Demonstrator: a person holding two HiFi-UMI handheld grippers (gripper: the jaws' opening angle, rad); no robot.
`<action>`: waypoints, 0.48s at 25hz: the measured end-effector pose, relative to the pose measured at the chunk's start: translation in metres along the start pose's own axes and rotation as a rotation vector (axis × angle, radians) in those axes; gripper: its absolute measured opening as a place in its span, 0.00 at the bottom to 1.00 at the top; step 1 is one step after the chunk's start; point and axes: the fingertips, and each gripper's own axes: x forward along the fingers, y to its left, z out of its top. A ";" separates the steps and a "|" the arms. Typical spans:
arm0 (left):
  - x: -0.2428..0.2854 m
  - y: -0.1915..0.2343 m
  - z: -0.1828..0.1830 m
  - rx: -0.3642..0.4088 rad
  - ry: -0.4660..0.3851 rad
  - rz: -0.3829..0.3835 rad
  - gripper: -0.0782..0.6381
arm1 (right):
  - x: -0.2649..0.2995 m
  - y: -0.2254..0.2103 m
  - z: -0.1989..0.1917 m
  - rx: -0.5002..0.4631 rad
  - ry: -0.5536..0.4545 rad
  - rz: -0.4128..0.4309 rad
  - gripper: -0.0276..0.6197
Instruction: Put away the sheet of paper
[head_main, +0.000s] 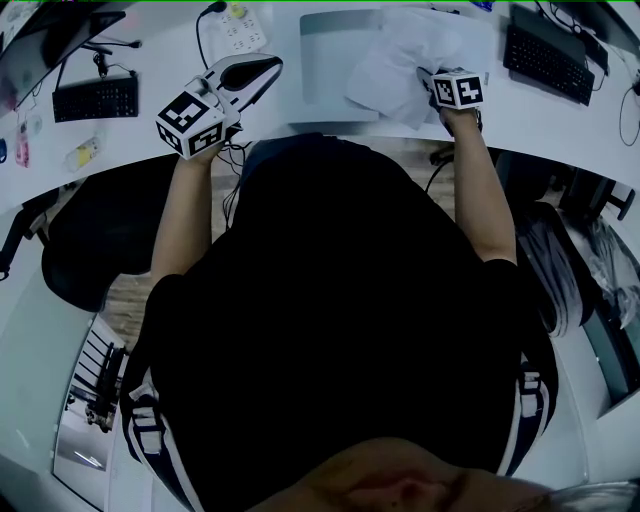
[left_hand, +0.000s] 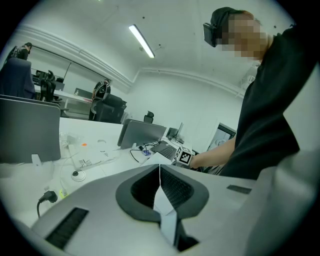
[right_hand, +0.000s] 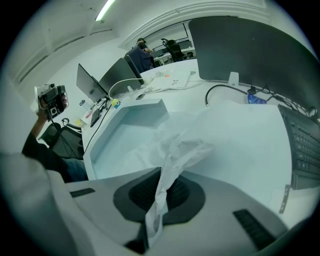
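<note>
Right gripper (right_hand: 160, 200) pinches the crumpled sheet of paper (right_hand: 186, 149), centre frame: light, soft, probably tearable; best gripped at bunched folds. Left gripper (left_hand: 160, 186) is closed on a paper scrap (left_hand: 165, 212).

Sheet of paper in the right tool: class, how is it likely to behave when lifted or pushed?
The sheet of paper is crumpled and bunched where the right tool pinches it, so probably floppy, not stiff. It looks thin, so likely very light. Its creases suggest a push would fold it further rather than slide it.
</note>
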 end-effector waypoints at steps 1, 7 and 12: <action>0.001 0.000 0.000 -0.001 0.000 -0.001 0.15 | 0.000 -0.004 0.000 -0.021 0.003 -0.020 0.06; 0.002 -0.002 -0.004 -0.004 0.010 -0.007 0.15 | 0.006 -0.015 -0.002 -0.145 0.045 -0.096 0.06; -0.001 0.001 -0.005 -0.008 0.008 0.000 0.15 | 0.012 -0.014 -0.002 -0.172 0.059 -0.097 0.06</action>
